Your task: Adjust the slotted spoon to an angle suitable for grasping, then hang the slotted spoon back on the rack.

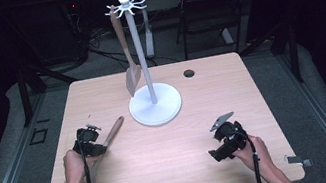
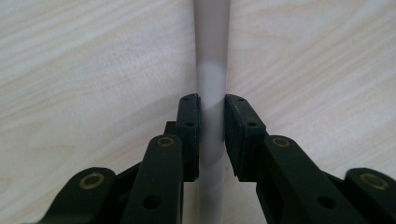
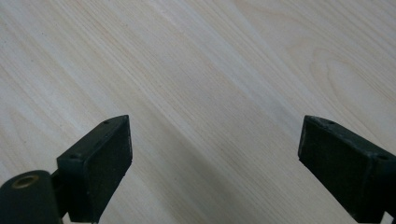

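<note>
Left hand (image 1: 74,167): at the near left of the table, gripping the body of its gripper; a black cable runs back along the forearm.
Left gripper (image 1: 89,141): low over the wood, just ahead of the hand; in the left gripper view (image 2: 212,135) its two black jaws are drawn in on a pale shaft, one pad against each side of it.
Utensil (image 1: 108,137): lies flat on the table at the near left, its wooden handle slanting up and right, away from the gripper; the gripped stretch reads as a grey-white shaft (image 2: 212,70) running straight up between the jaws. Its near end is under the hand and too dim to make out.
Right hand (image 1: 252,153): at the near right, well apart from the left.
Right gripper (image 1: 225,140): sits just above the table with a grey plate on top; in the right gripper view (image 3: 215,154) the jaws stand wide apart with bare wood between them.
Table (image 1: 204,165): light wood grain, with a round hole near the far edge.
Stand (image 1: 155,104): white, round base past the table's middle, thin upright post, hooks fanned at the top.
Spatula (image 1: 127,57): brown, hangs from a left hook, blade down, beside the post and just above the base.
Chair (image 1: 209,7): dark, behind the table, on the floor.
</note>
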The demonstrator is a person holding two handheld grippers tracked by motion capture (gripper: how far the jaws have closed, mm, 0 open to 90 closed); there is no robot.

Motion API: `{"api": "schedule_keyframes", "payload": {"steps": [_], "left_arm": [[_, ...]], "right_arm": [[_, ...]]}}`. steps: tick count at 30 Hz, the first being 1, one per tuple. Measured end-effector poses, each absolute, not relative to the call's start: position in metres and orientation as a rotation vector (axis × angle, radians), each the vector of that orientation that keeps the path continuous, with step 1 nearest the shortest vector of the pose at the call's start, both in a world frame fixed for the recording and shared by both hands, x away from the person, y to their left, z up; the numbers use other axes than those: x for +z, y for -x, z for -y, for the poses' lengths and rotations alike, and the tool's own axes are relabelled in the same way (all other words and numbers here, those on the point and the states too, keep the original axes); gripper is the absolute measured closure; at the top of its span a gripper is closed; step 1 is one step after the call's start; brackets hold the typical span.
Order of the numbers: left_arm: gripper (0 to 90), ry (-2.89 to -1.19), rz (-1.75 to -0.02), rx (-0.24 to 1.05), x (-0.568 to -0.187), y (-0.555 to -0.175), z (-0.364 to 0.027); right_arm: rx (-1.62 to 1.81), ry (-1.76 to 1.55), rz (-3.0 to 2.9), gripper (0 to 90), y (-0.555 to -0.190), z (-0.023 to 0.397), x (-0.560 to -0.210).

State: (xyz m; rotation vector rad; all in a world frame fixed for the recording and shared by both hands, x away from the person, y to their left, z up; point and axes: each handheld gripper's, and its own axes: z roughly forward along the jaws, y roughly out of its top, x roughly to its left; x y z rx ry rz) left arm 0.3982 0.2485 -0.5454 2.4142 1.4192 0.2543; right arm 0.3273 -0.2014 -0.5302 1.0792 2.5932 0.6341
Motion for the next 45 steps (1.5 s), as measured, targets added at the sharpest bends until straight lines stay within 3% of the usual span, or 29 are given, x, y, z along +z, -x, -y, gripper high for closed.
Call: {"api": "schedule_keyframes", "payload": {"steps": [5,9,15,40,45], "left_arm": [[75.7,-2.415,-1.421,0.238,-0.545,-0.392,-0.250],[58.3,-2.363,-1.457,0.252,-0.540,-0.393,-0.255],[51.7,-2.364,-1.453,0.241,-0.540,-0.400,-0.251],[74.7,-2.464,-1.444,0.166,-0.549,-0.415,-0.242],[75.3,-2.442,-1.449,0.203,-0.549,-0.414,-0.244]], "right_arm": [[0.611,-1.068,-2.607,9.6,-0.328,0.202,-0.531],[0.618,-1.069,-2.602,9.6,-0.328,0.201,-0.531],[0.614,-1.073,-2.601,9.6,-0.328,0.200,-0.532],[0.595,-1.054,-2.629,9.7,-0.330,0.199,-0.535],[0.601,-1.058,-2.622,9.7,-0.329,0.199,-0.534]]}}
